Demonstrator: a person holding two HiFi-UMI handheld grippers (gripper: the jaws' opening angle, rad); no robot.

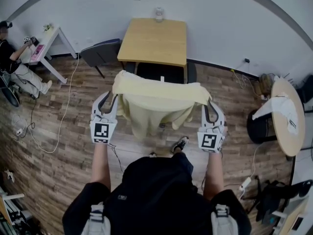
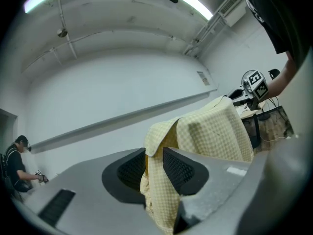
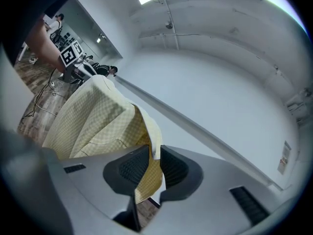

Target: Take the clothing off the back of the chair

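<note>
A pale yellow checked garment (image 1: 156, 101) hangs stretched between my two grippers, lifted in front of the black chair (image 1: 161, 72) at the wooden table (image 1: 154, 40). My left gripper (image 1: 108, 101) is shut on its left shoulder edge, and the cloth (image 2: 195, 146) runs between the jaws in the left gripper view. My right gripper (image 1: 209, 106) is shut on the right edge, with the fabric (image 3: 98, 121) pinched between its jaws in the right gripper view. The garment's lower part droops toward the floor and hides most of the chair back.
A glass jar (image 1: 159, 13) stands at the table's far edge. A second dark chair (image 1: 100, 53) sits left of the table. A person (image 1: 14, 62) sits at a white desk (image 1: 49, 45) at far left. A round table (image 1: 286, 114) with white cloth is at right. Cables cross the wood floor.
</note>
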